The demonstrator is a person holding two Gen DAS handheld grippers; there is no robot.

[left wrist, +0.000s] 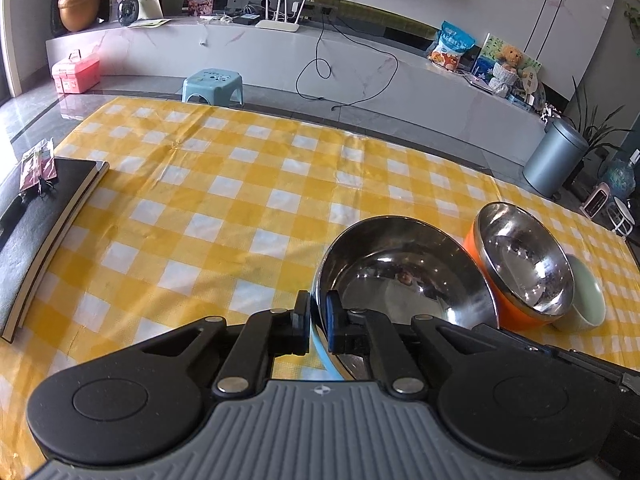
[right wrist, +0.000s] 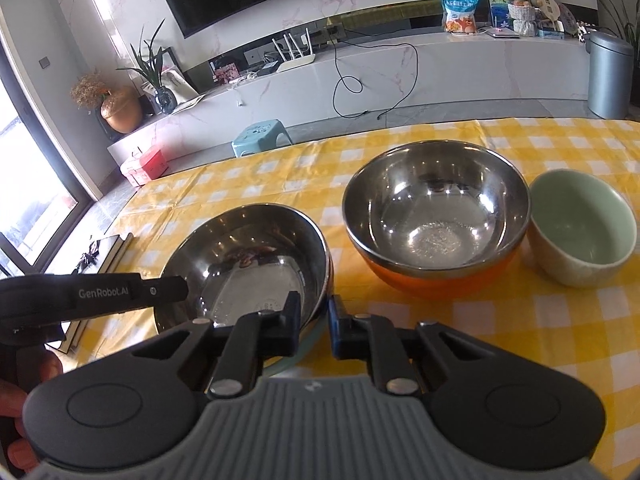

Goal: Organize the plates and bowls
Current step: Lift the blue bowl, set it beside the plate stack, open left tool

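The rim of the steel bowl (left wrist: 404,276) at lower centre is pinched by the closed left gripper (left wrist: 318,322). The same rim is straddled by the right gripper (right wrist: 314,326), jaws narrowed; whether its pads press cannot be told.

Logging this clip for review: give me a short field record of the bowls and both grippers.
surface: yellow checked tablecloth
left gripper: jaws shut on steel bowl's rim
right gripper: jaws astride same rim, contact unclear
other bowls: orange bowl, green bowl, side by side, untouched
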